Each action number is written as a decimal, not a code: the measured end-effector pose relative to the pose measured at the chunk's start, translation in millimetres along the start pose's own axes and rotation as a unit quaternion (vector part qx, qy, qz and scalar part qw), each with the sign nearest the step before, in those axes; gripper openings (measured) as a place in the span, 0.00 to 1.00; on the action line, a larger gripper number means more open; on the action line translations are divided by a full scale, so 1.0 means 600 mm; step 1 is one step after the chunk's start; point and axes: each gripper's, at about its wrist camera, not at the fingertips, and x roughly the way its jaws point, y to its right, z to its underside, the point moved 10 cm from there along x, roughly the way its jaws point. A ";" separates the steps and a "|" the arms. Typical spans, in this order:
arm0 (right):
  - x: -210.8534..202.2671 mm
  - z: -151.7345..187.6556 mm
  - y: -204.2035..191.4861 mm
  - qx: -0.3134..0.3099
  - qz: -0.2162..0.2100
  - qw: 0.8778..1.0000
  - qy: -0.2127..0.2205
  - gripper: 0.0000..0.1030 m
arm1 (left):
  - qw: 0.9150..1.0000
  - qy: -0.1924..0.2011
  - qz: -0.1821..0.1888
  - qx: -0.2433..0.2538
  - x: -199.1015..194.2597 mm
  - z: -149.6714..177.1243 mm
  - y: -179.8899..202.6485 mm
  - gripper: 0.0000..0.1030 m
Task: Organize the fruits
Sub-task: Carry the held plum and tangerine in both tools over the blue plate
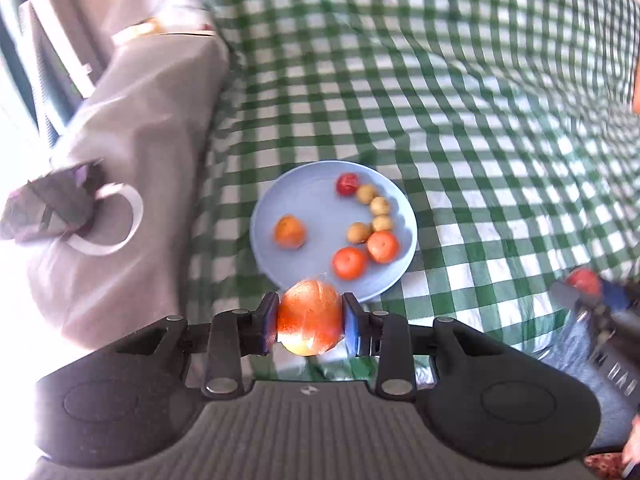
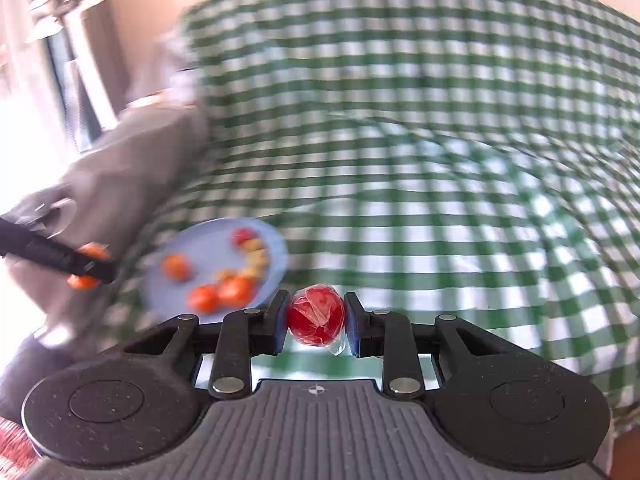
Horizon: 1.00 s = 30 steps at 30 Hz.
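Film-wrapped red fruit (image 2: 317, 320), plate (image 2: 208, 248) behind blurred

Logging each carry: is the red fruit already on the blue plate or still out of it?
Out: the red fruit is clamped in the right gripper, beside the blue plate.

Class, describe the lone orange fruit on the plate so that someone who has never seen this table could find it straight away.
Start at the green-and-white checked tablecloth and find the light blue plate on it. Most fruit clusters along the plate's right side: a red one, four small yellowish ones and two orange ones. The lone orange fruit sits apart on the left half, touching nothing.
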 end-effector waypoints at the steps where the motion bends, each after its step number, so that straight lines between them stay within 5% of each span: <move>1: -0.012 0.002 -0.022 -0.010 -0.009 1.000 0.001 0.29 | 1.000 0.007 -0.001 -0.009 -0.014 0.008 -0.008 0.36; 7: -0.078 0.009 -0.107 -0.072 -0.031 0.997 0.019 0.29 | 0.999 0.034 0.005 -0.029 -0.068 0.057 -0.029 0.36; 16: -0.113 0.013 -0.147 -0.109 -0.015 0.994 0.029 0.29 | 0.998 0.051 0.023 -0.028 -0.087 0.080 -0.032 0.36; 30: -0.005 -0.008 -0.161 -0.139 -0.009 0.990 -0.010 0.29 | 0.999 0.022 0.026 -0.007 0.018 0.013 -0.056 0.36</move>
